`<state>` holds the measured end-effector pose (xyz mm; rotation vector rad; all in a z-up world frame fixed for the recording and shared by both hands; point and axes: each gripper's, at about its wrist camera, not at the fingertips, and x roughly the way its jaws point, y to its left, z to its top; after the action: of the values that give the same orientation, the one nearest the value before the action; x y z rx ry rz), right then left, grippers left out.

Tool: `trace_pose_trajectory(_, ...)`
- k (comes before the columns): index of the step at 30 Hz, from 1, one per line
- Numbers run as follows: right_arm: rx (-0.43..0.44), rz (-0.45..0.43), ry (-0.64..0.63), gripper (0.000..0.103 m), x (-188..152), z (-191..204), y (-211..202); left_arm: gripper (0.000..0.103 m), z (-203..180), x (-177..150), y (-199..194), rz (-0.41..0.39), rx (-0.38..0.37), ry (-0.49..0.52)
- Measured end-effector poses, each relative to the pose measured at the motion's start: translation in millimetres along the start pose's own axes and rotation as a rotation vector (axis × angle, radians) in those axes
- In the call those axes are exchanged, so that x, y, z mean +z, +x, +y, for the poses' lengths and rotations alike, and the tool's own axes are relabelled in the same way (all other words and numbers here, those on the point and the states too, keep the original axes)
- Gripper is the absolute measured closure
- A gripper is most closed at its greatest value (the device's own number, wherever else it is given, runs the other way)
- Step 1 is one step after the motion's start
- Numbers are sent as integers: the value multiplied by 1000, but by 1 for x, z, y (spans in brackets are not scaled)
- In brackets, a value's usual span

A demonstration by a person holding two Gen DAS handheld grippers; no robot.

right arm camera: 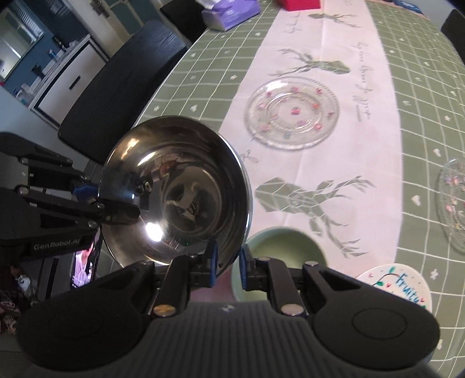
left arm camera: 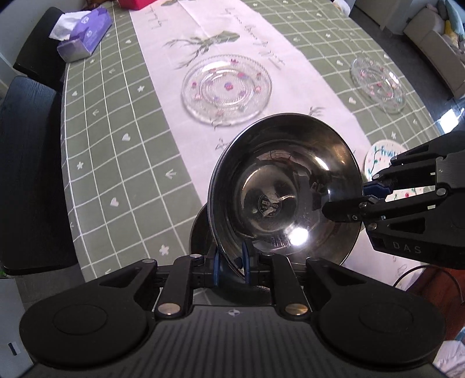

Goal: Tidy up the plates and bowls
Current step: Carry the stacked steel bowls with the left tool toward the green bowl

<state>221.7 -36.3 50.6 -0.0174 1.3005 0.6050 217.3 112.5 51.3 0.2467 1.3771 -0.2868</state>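
Observation:
A shiny steel bowl is held tilted above the table's near edge. My left gripper is shut on its near rim. My right gripper is shut on the rim too and shows in the left wrist view at the bowl's right side. The left gripper shows in the right wrist view at the bowl's left side. A second steel bowl sits below it. A green bowl stands under the right gripper. Two clear glass plates with flower dots lie further off.
A white "Fruit" plate lies at the near right of the green checked tablecloth. A purple tissue box and a red item sit far back. Black chairs stand on the left.

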Motion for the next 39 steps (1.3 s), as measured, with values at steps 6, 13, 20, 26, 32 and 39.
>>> trace_pose_trajectory(6,6,46,-13,90,0,9,15,86,14,-9,11,46,-30,-9)
trace_pose_trajectory(13,0,100,-42,90,-1,18,31,84,19,-15,27,100,-32,-19)
trace_pose_trajectory(20,-2,123,-50,90,4,20,41,83,26,-16,34,121,-48,-39)
trace_pose_trajectory(26,-5,132,-58,90,9,21,41,83,32,-13,37,158,-70,-93)
trace_pose_trajectory(32,-2,142,-75,90,11,23,39,79,34,-13,40,206,-92,-112)
trace_pose_trajectory(39,-19,131,-75,90,17,23,40,76,34,-13,48,239,-84,-132)
